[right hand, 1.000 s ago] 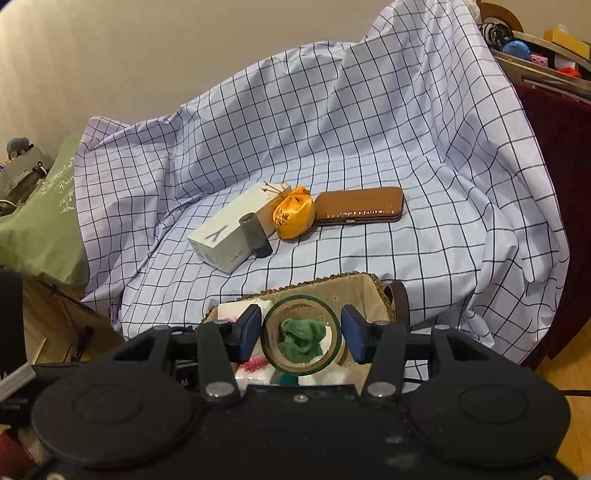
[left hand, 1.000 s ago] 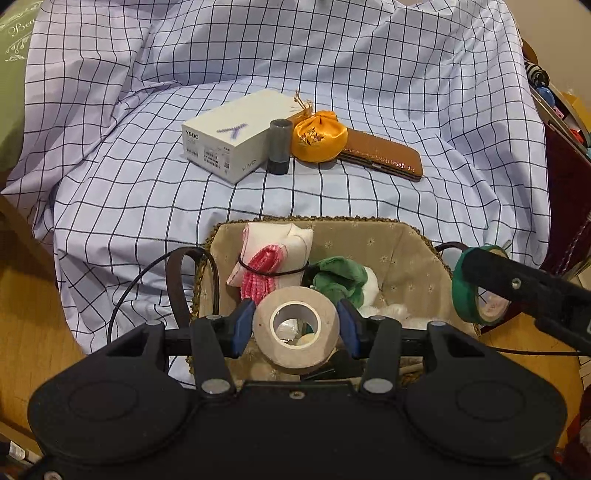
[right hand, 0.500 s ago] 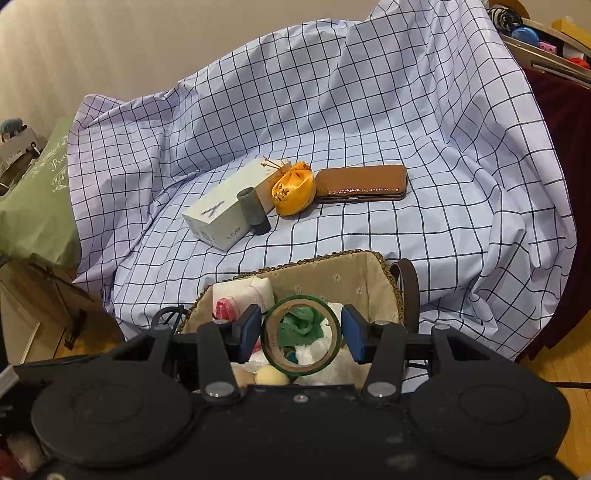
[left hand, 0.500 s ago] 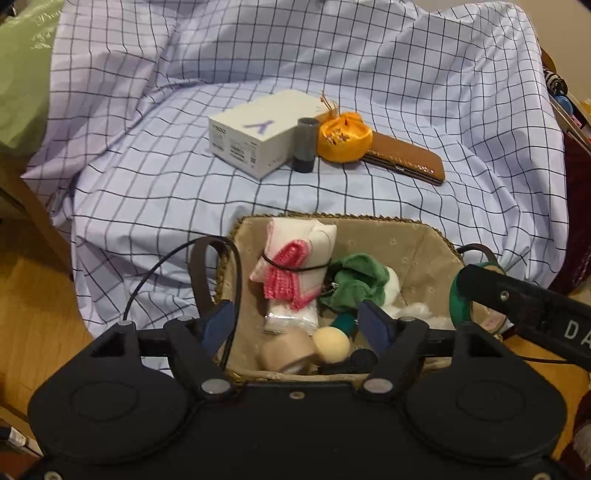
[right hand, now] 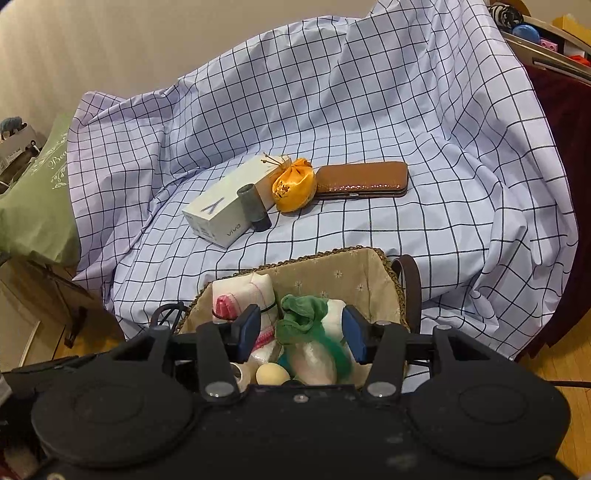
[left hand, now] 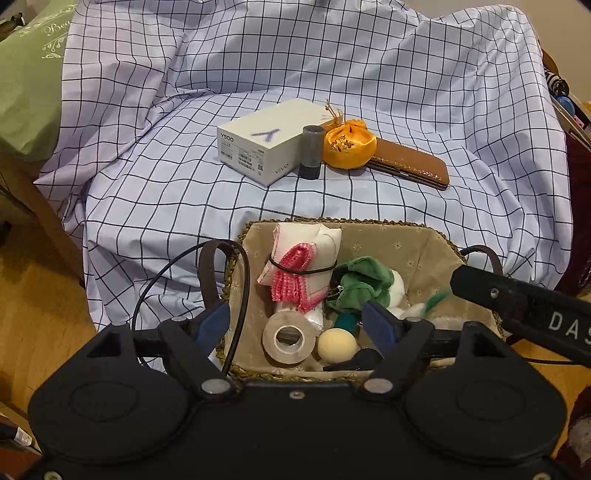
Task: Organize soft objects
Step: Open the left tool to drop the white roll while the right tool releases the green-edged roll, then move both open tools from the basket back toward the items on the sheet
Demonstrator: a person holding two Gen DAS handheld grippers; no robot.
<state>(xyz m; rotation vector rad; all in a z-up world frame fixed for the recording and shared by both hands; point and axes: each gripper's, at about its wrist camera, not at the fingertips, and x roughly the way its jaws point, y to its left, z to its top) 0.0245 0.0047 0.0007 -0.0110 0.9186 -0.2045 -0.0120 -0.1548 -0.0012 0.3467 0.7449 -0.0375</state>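
Note:
A woven basket (left hand: pixel 436 236) with a beige lining sits on the checked cloth just ahead of both grippers. My left gripper (left hand: pixel 294 325) hangs over its near end, jaws opening and nothing between them. A beige tape roll (left hand: pixel 290 341) lies in the basket below, beside a cream ball (left hand: pixel 338 345). My right gripper (right hand: pixel 301 332) is over the same basket (right hand: pixel 369 254). A green-rimmed tape roll (right hand: pixel 317 360) is blurred and tilted below its pads, with a gap at the left pad. A white and pink cloth bundle (left hand: pixel 299 266) and green cloth (left hand: pixel 360 280) fill the middle.
On the cloth behind the basket stand a white phone box (left hand: pixel 266 142), a grey cylinder (left hand: pixel 312 151), an orange pouch (left hand: pixel 349 144) and a brown case (left hand: pixel 410 166). A green pillow (left hand: pixel 26 92) is at far left and a cluttered shelf (right hand: pixel 546 33) at right. A black cable (left hand: pixel 162 280) loops by the basket's left handle.
The left jaws spread and the beige tape roll dropped from them into the basket. The green roll, upright between the right pads before, now sits lower, tilted and blurred.

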